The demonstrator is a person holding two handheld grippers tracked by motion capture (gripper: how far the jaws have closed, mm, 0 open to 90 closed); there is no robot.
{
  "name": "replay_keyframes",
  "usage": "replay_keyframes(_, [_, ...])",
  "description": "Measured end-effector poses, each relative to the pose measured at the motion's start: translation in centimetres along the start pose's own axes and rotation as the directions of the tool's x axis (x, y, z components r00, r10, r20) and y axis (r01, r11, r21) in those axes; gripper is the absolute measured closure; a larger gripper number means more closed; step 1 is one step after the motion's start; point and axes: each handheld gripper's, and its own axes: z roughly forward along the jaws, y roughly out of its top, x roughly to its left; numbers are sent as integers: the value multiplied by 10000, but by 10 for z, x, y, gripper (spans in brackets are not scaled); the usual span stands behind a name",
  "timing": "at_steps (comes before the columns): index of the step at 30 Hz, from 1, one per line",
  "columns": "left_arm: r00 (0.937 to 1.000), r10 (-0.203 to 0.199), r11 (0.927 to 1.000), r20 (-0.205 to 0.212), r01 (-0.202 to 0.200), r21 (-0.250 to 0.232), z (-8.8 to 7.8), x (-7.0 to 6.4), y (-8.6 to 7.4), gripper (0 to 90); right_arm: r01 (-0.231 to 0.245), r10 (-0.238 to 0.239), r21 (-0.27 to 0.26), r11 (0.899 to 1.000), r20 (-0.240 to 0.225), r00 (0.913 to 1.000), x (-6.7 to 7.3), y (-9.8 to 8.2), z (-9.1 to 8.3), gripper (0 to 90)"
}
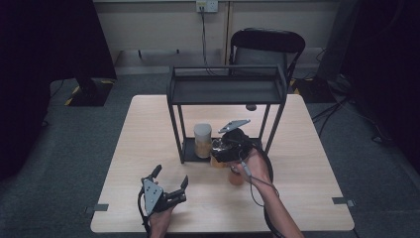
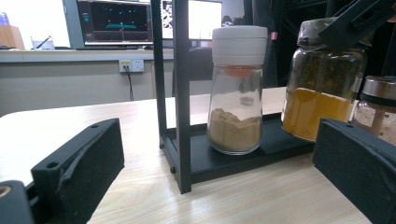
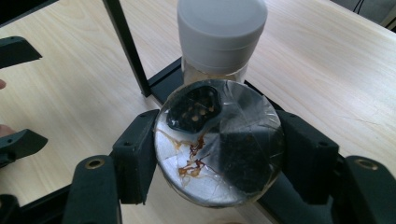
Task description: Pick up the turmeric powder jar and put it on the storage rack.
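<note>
our right gripper [image 3: 217, 154] clamps the yellow spice jar [image 2: 322, 93] at the rack's [image 1: 228, 91] lower shelf.
its own view shows us the jar's film-covered top; the left gripper [image 1: 171, 181], jaws wide over the surface [image 1: 148, 129], shows us the yellow powder beside the white-capped jar [image 2: 237, 88].

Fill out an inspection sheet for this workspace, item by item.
Surface: light wooden table, bare around the rack.
Job's things: black two-tier rack; white-lidded jar of tan powder on its bottom shelf; yellow spice jar held beside it.
Clutter: a third, metal-lidded jar beside the rack.
Grippers: right gripper clamped on the yellow spice jar's top; left gripper open, holding nothing.
Cables: gripper cable trailing along the right forearm.
Surroundings: black chair, wall socket, grey floor.
</note>
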Motion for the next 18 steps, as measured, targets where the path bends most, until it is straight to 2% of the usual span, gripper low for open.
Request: replay_keyframes(18, [10000,5,10000,17,-5,-4,0,0,0,15,-339,335,142,9993,258,9991,-13,10,7,345])
